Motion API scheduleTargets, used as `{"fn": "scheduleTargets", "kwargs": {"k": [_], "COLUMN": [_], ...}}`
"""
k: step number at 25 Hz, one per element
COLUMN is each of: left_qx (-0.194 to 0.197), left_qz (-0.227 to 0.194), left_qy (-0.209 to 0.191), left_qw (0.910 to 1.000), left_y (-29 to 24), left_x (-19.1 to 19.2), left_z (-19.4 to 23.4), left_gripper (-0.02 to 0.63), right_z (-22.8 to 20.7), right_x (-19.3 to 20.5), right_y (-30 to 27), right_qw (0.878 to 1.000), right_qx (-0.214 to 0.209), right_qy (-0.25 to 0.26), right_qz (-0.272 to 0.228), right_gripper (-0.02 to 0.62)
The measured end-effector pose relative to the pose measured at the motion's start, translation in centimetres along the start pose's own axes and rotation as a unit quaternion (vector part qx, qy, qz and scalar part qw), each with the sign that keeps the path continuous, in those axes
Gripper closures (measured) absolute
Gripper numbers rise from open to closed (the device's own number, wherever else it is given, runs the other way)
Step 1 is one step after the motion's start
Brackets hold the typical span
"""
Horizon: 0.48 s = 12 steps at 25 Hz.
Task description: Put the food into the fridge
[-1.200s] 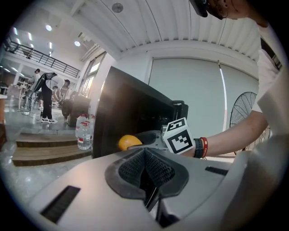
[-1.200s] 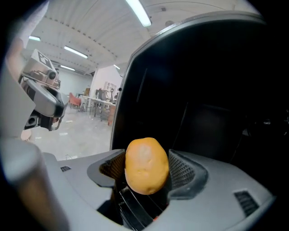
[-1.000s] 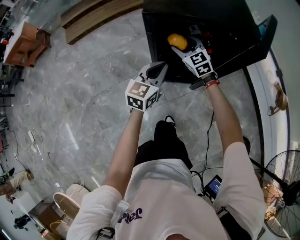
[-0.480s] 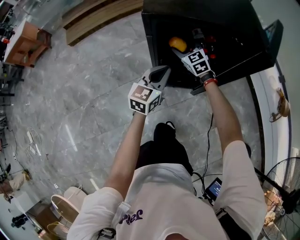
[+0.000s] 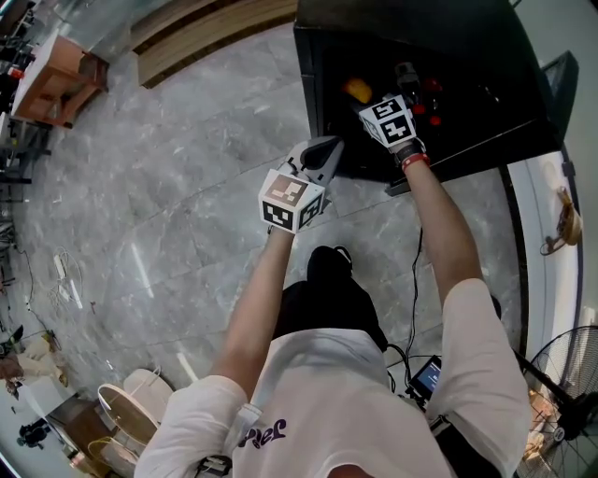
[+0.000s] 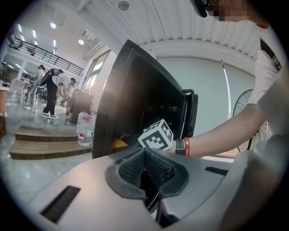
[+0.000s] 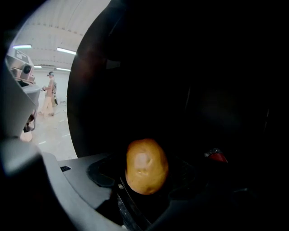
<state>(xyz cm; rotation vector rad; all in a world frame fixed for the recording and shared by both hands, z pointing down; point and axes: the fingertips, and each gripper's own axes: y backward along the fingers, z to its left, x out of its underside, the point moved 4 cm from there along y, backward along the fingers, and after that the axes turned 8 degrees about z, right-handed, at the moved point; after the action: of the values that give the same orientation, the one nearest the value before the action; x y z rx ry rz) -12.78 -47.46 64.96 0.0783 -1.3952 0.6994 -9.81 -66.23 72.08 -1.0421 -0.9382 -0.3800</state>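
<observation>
While the potato [image 7: 146,166] is being gripped between the closed-in fingers of the right gripper [image 5: 368,99], it is being held inside the fridge [image 5: 448,28]. The dark interior is showing ahead of, above and to the right of the fingers, and the lit room is being seen only past the fridge wall to their left. The step in hand is being judged as the placing. Whatever shelf is lying below the fingertips is being lost in the dark, so whether the potato is touching it cannot be told. To do this well, the fingers are best being lowered until the potato is being borne by a surface before the grip is being eased, since a rounded thing let go from above is likely to roll. A slow opening and then a straight pull back along the fingers' own line is being called for, so that the potato is not being dragged out. The fridge is already being used: a red thing [image 7: 216,155] is lying just beyond and to the right of the fingertips, and more red is showing there in the head view. What these are cannot be told, but they are not to be knocked. The left gripper [image 6: 145,175] is being held outside the fridge, its fingers pressed together on nothing, with the fridge's front edge just ahead of their tips.
</observation>
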Motion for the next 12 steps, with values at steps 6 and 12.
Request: {"fn": "scheduleTargets", "kwargs": {"k": [6, 12], "left_qx": [-0.004, -0.001], "left_qz": [-0.001, -0.003], "left_qy": [-0.001, -0.001], "left_qw": [1.0, 1.0], "left_y": [0.2, 0.0], "left_x": [0.2, 0.5], "left_z": [0.6, 0.7], "left_gripper": [0.588, 0.589], "right_z": [-0.2, -0.5], "right_x": [1.0, 1.2], "right_y": [-1.5, -1.9], "right_qw": [1.0, 0.999], "right_qx": [0.006, 0.007], "right_qy": [-0.015, -0.037], "right_qz": [0.023, 0.018], "right_gripper": [0.282, 0.279]}}
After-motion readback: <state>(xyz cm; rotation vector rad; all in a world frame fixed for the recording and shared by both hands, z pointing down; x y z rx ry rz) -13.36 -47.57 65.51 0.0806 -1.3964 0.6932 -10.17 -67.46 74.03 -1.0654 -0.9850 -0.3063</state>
